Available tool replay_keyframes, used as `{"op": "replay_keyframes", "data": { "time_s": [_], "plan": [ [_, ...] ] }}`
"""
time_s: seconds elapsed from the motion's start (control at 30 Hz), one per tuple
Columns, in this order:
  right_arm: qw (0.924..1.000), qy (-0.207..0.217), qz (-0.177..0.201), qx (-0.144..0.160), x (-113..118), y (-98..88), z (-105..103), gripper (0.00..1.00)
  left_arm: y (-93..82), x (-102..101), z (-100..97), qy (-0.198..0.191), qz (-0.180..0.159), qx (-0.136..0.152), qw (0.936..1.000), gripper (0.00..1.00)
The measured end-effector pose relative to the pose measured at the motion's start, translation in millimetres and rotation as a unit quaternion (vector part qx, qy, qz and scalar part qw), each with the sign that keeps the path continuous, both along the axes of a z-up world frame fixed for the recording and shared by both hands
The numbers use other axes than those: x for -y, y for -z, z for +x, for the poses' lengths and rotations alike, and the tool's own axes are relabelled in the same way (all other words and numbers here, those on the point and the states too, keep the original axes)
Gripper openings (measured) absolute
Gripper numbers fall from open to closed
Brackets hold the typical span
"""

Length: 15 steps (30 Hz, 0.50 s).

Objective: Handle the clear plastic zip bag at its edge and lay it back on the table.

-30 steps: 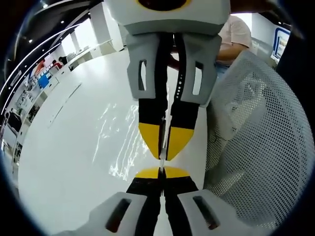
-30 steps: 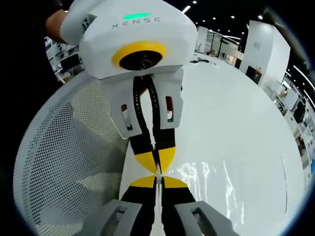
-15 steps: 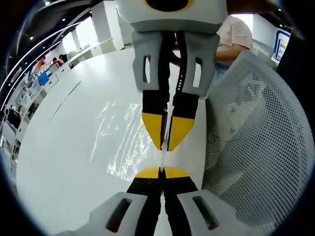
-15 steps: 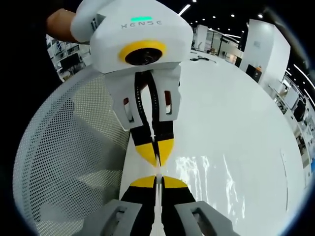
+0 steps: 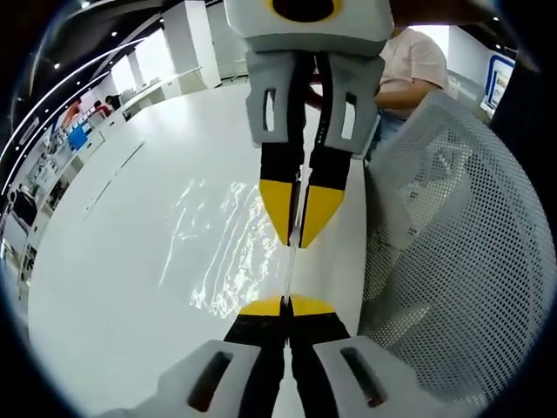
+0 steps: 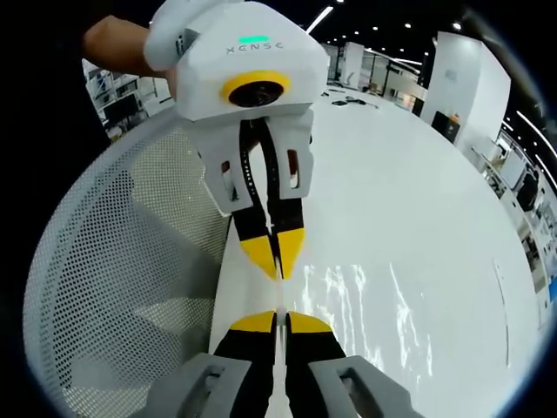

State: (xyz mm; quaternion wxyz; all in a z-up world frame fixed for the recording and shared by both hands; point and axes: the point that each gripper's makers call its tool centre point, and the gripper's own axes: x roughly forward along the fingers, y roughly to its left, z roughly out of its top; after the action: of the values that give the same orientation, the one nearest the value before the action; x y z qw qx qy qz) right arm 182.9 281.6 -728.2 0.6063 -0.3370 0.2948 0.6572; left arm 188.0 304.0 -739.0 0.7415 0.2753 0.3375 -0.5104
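Both tools, left tool [image 5: 285, 305] and right tool [image 6: 278, 319], pinch the clear zip bag [image 5: 228, 252] edge taut over the white counter [image 5: 113, 261].

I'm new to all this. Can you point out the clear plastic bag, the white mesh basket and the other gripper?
Clear plastic zip bag [image 5: 222, 248], left gripper view, its glinting crinkled film.
White mesh basket [image 6: 130, 287], right gripper view, its perforated wall.
Right gripper [image 5: 298, 242], left gripper view, between its yellow fingertips.

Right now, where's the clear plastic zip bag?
In the left gripper view, the clear plastic zip bag stretches edge-on between both tongs, over the white table, left of the white mesh basket.
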Motion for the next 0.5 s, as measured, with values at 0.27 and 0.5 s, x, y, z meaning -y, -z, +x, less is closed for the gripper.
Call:
{"op": "replay_keyframes", "data": {
  "time_s": [0.27, 0.5],
  "plan": [
    [1.0, 0.004, -0.009, 0.001, 11.0, 3.7, 1.9, 0.0, 1.9, -2.6, -1.5, -0.002, 0.007, -0.004, 1.0, 0.0],
    [0.9999, 0.009, -0.008, 0.0, 16.1, 3.6, 3.0, 0.0, 2.1, -2.7, -1.5, -0.004, 0.007, -0.007, 0.9999, 0.0]
  ]
}}
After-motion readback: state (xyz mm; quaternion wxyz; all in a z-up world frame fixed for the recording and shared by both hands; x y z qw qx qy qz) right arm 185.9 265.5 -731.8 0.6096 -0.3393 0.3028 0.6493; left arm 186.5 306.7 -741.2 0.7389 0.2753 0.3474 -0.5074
